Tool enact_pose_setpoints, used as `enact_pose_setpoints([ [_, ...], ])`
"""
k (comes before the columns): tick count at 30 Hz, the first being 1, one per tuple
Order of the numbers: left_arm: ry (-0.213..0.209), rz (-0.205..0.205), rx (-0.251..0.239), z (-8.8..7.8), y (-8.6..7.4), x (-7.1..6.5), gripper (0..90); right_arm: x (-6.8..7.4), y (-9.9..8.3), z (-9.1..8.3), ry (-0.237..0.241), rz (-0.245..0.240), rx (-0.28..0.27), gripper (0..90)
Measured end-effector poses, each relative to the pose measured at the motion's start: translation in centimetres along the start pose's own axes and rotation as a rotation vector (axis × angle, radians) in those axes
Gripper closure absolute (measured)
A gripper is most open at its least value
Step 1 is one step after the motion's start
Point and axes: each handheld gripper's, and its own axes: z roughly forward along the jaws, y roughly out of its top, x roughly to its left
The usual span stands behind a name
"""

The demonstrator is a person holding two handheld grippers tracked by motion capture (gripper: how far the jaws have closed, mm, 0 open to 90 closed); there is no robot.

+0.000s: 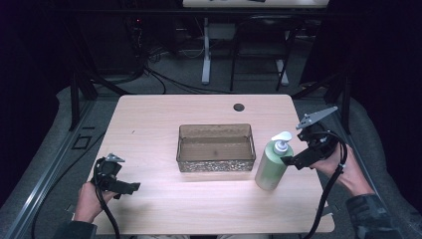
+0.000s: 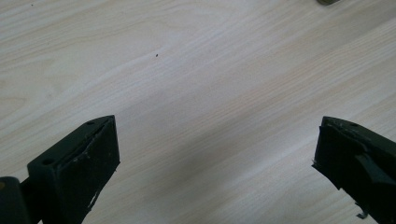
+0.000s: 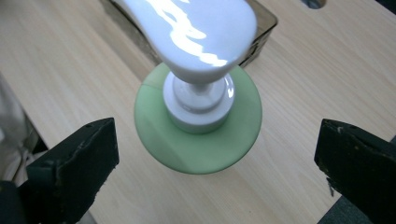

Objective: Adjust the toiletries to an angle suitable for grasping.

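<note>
- In the high view we see a green pump bottle point(image 1: 271, 167) standing upright on the wooden table point(image 1: 149, 119), right of centre in the frame, just beside the right end of a clear brownish bin point(image 1: 215, 148).
- The bottle carries a white pump head point(image 1: 281, 140) whose spout points toward the upper right of that frame.
- Our right gripper point(image 1: 288, 160) sits at the right of the high view, level with the bottle's shoulder and just beside it, held by a hand point(image 1: 343, 169) that comes in from the lower right corner.
- In the right gripper view we look down on the bottle point(image 3: 198, 126) from above: the white pump head point(image 3: 196, 32) fills the upper middle, and the green shoulder lies between the two black jaws, well clear of both.
- The right gripper point(image 3: 217, 154) stands wide, its pads off the bottle; nothing is gripped.
- Behind the bottle in that view, the corner of the bin point(image 3: 264, 28) shows at the upper right of the frame.
- Our left gripper point(image 1: 134, 187) rests low at the lower left of the high view, well apart from bottle and bin.
- In the left gripper view its jaws stand wide, left gripper point(image 2: 215, 149) over bare wood, holding nothing.
</note>
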Motion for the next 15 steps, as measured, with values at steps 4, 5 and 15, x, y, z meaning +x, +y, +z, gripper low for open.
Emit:
enact_pose_setpoints([
  [4, -0.001, 0.002, 0.002, 0.1, 0.0, 0.0, 0.1, -0.2, 1.2, -0.3, 0.02, -0.069, 0.066, 0.0],
  [5, -0.001, 0.002, 0.002, 0.1, 0.0, 0.0, 0.1, -0.2, 1.7, -0.5, 0.022, -0.099, 0.081, 0.0],
  [15, -0.005, 0.006, 0.006, 0.1, 0.0, 0.0, 0.1, -0.1, 5.6, -1.2, 0.053, -0.258, 0.215, 3.3],
])
